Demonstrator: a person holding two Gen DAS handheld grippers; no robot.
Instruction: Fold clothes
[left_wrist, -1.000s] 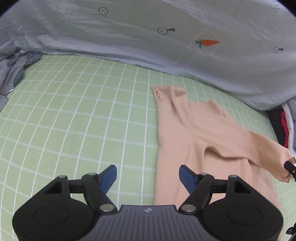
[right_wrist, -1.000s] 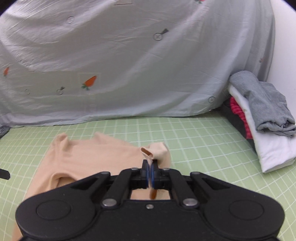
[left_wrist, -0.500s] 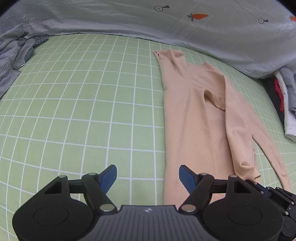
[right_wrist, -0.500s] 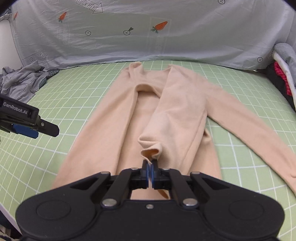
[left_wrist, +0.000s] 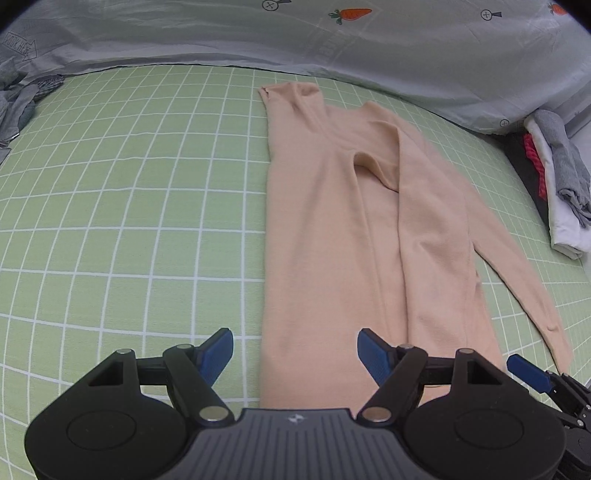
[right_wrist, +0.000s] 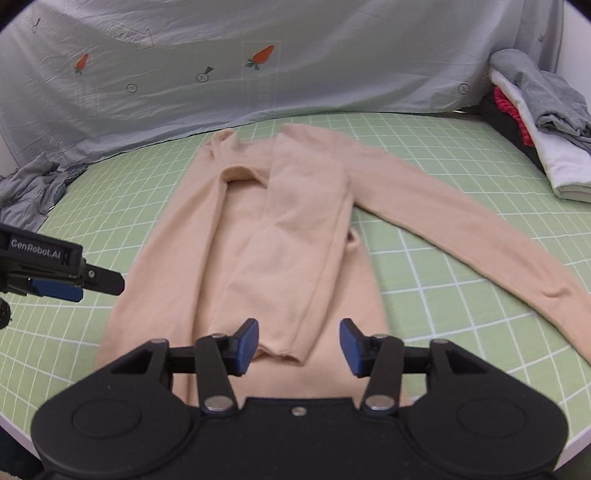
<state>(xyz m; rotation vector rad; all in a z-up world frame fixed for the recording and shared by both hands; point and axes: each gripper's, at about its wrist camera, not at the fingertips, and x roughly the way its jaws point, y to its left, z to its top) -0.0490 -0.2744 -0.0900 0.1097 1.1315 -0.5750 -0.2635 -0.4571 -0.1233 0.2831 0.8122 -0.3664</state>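
A peach long-sleeved top (left_wrist: 332, 229) (right_wrist: 258, 236) lies flat on the green checked mat, collar at the far end. One sleeve is folded lengthwise down over the body, its cuff (right_wrist: 280, 352) just in front of my right gripper (right_wrist: 298, 345), which is open and empty. The other sleeve (right_wrist: 461, 225) stretches out to the right. My left gripper (left_wrist: 295, 352) hovers open over the top's near left hem, holding nothing. In the right wrist view the left gripper's fingers (right_wrist: 70, 282) show at the left edge.
A pale sheet with carrot prints (right_wrist: 258, 74) hangs behind the mat (left_wrist: 129, 221). Crumpled grey clothes (right_wrist: 29, 188) lie at the far left. A stack of folded clothes (right_wrist: 535, 122) sits at the far right. The mat's near edge (right_wrist: 22, 421) is close below my right gripper.
My right gripper carried the sleeve cuff down over the body, then opened and let it drop flat. The left gripper stayed open and drew back a little.
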